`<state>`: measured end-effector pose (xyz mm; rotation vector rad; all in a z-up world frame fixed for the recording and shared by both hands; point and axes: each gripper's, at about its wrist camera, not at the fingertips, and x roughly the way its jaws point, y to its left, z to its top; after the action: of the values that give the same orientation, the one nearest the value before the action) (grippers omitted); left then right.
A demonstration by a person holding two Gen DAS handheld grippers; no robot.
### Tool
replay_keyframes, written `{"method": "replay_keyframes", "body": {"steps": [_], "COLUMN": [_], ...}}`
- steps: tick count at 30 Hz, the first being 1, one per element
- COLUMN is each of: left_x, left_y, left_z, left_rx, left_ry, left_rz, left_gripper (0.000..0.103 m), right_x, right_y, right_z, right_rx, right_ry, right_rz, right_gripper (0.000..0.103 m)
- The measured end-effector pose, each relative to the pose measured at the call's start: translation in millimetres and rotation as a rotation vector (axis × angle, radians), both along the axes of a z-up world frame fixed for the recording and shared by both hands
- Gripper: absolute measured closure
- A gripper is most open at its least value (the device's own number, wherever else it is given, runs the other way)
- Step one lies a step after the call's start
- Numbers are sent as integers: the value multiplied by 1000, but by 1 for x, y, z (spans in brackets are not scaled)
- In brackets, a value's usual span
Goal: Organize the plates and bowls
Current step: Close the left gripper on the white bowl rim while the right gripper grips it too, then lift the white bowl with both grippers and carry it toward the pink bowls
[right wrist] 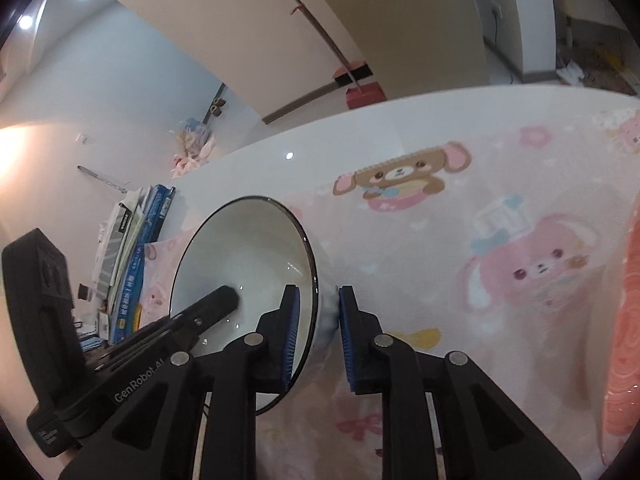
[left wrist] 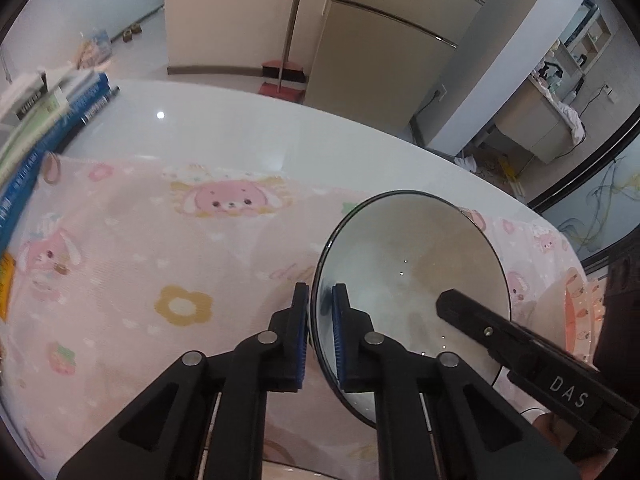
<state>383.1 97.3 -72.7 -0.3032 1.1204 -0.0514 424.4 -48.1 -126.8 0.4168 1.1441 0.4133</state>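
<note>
- Lying at the far left of the white table [left wrist: 224, 120], one stack of books [left wrist: 48, 120] with blue spines sits beside the pink cartoon cloth [left wrist: 140, 248].
- One left claw [left wrist: 320, 332] comes next, its two blue-padded fingers narrowed onto the left rim of the bowl [left wrist: 408, 264]; one finger is outside the wall, the other inside.
- I count one bowl only, white with a thin dark rim, tipped up on edge above the cloth so its inside faces the left camera.
- One right claw [right wrist: 318, 336] pinches the opposite side of the same bowl [right wrist: 240, 264], one finger inside the rim and one against the outer wall, the gap narrow around it.
- From the left camera the right claw [left wrist: 452, 300] shows as a single black finger reaching into the bowl; from the right camera the left claw [right wrist: 230, 294] likewise pokes into it.
- So two claws hold one bowl between them, each on its own side.
- One pink plate [left wrist: 580, 312] with small printed figures sits on the cloth just right of the bowl; it appears as an orange-pink edge [right wrist: 624, 340] in the right camera.
- Beyond the table, one red dustpan [left wrist: 280, 88] with a long handle leans by one tall cabinet [left wrist: 380, 60].
</note>
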Motion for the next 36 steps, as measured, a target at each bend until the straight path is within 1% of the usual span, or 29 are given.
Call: {"method": "replay_keyframes", "body": {"steps": [6, 10, 12, 16, 18, 19, 20, 22, 23, 25, 27, 30, 34, 36], "left_x": [2, 2, 2, 2, -1, -4, -7, -10, -12, -13, -14, -17, -23, -26], "left_y": [13, 23, 29, 31, 31, 31, 27, 15, 10, 5, 8, 14, 19, 21], "left_z": [-8, -18, -21, -21, -20, -18, -9, 9, 16, 23, 24, 30, 47, 55], "left_rx": [-144, -277, -326, -339, -360, -342, -306, -240, -232, -248, -284, -322, -314, -315], "left_ry": [39, 65, 76, 75, 106, 114, 93, 34, 22, 20, 11, -2, -44, -65], "left_rz": [20, 30, 45, 53, 73, 66, 49, 27, 21, 23, 24, 25, 33, 41], "left_gripper": [93, 91, 91, 91, 91, 90, 90, 88, 87, 87, 87, 87, 87, 87], "right_x": [5, 6, 7, 7, 6, 5, 3, -1, -3, -5, -7, -9, -12, -16], "right_y": [2, -5, -7, -6, -8, -9, -9, -8, -8, -11, -13, -17, -17, -16], "right_z": [-18, -25, -27, -27, -26, -23, -18, 0, 8, 19, 30, 36, 39, 46], "right_rx": [111, 190, 207, 200, 200, 192, 184, 151, 138, 142, 164, 205, 234, 247], "right_ry": [87, 118, 124, 128, 186, 223, 226, 158, 136, 113, 98, 92, 105, 100], "right_rz": [-3, -28, -26, -22, -32, -40, -42, -34, -34, -32, -18, -21, -10, -2], "right_gripper": [80, 80, 79, 79, 77, 77, 77, 77, 75, 71, 71, 71, 71, 71]}}
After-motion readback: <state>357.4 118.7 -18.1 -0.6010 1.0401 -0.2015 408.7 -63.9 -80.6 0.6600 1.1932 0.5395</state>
